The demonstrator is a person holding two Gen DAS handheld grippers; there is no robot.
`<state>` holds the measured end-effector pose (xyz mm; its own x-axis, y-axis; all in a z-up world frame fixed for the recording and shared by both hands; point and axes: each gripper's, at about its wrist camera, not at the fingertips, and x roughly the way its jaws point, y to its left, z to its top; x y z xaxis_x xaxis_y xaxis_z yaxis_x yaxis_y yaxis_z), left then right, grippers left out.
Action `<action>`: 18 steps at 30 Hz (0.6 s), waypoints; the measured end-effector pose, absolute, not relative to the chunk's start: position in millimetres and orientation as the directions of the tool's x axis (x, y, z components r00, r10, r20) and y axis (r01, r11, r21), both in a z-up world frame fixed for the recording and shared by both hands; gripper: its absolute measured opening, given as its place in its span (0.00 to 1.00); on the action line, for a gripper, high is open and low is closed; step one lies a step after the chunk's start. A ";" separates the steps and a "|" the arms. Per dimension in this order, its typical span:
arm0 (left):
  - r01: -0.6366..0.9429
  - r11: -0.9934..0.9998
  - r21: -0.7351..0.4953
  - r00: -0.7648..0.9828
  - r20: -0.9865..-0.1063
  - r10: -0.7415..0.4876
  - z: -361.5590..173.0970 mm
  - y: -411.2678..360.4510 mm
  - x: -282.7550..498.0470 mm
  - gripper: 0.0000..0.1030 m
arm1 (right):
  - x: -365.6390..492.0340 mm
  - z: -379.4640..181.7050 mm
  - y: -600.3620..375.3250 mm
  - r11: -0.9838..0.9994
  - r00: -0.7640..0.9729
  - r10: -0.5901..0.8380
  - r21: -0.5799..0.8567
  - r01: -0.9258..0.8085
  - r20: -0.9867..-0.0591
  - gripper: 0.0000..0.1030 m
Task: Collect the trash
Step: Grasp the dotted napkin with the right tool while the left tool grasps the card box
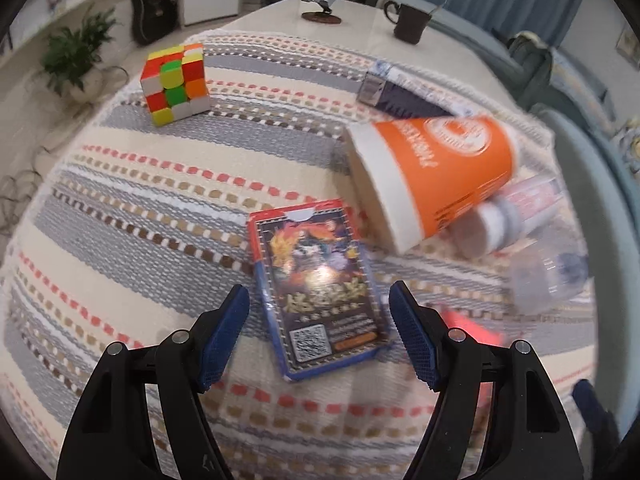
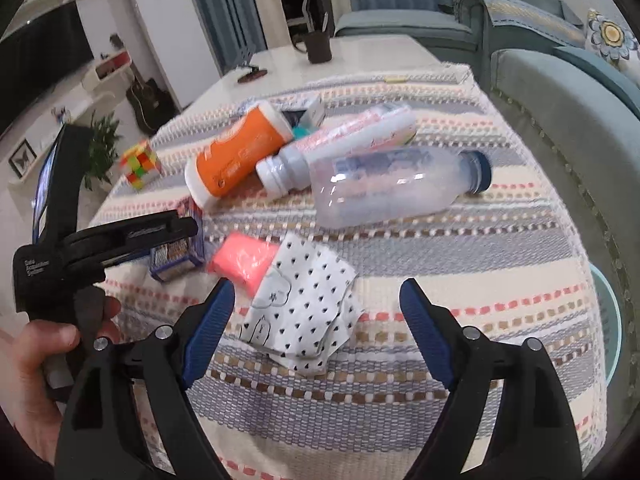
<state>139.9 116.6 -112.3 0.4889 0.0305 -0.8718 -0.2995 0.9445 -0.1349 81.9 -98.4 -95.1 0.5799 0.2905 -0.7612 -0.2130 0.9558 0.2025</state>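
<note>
My left gripper (image 1: 319,300) is open, its jaws on either side of a blue card box (image 1: 318,280) that lies flat on the striped cloth. An orange paper cup (image 1: 432,176) lies on its side beyond it, next to a white-capped bottle (image 1: 508,216) and a clear plastic bottle (image 1: 548,276). My right gripper (image 2: 316,298) is open above a crumpled dotted paper (image 2: 308,316) with a pink wad (image 2: 244,260) beside it. The right wrist view also shows the orange cup (image 2: 236,156), the clear bottle (image 2: 392,184) and the left gripper (image 2: 120,236) over the card box (image 2: 176,256).
A Rubik's cube (image 1: 176,84) stands at the far left of the cloth. A dark flat box (image 1: 400,96) lies behind the cup. A brown mug (image 1: 408,20) and a stand (image 1: 324,4) are at the table's far end. A light-blue bin (image 2: 608,328) sits at the right edge beside the sofa (image 2: 560,100).
</note>
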 end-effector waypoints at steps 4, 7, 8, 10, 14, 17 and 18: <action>-0.296 0.949 -0.106 0.482 -0.875 0.052 -116.7 114.0 143.8 0.72 | 87.0 -109.6 -88.6 0.967 0.553 0.247 0.163 -0.197 -0.796 0.78; -0.289 0.953 -0.089 0.479 -0.876 0.063 -121.9 113.7 145.2 0.73 | 90.2 -117.9 -83.0 0.968 0.534 0.238 0.151 -0.201 -0.811 0.78; -0.286 0.955 -0.081 0.476 -0.877 0.068 -122.3 112.7 146.1 0.73 | 91.1 -120.9 -80.3 0.969 0.528 0.232 0.143 -0.204 -0.817 0.78; -0.284 0.956 -0.075 0.474 -0.878 0.072 -122.1 112.0 146.4 0.73 | 92.8 -124.6 -76.0 0.970 0.520 0.219 0.125 -0.210 -0.826 0.77; -0.280 0.957 -0.072 0.472 -0.879 0.072 -122.4 112.3 144.7 0.73 | 93.5 -132.3 -66.9 0.979 0.531 0.134 0.030 -0.200 -0.837 0.64; -0.266 0.964 -0.032 0.460 -0.882 0.098 -125.2 105.0 146.0 0.75 | 94.8 -131.3 -69.8 0.981 0.539 0.119 0.015 -0.193 -0.834 0.37; -0.261 0.965 -0.015 0.459 -0.882 0.110 -126.2 102.1 146.3 0.75 | 95.1 -130.5 -73.0 0.981 0.537 0.130 0.031 -0.190 -0.833 0.34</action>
<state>146.3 102.1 -126.2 0.4585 0.1102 -0.8818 -0.2611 0.9652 -0.0152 95.1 -73.0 -130.5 0.5372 0.1300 -0.8334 -0.1898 0.9813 0.0307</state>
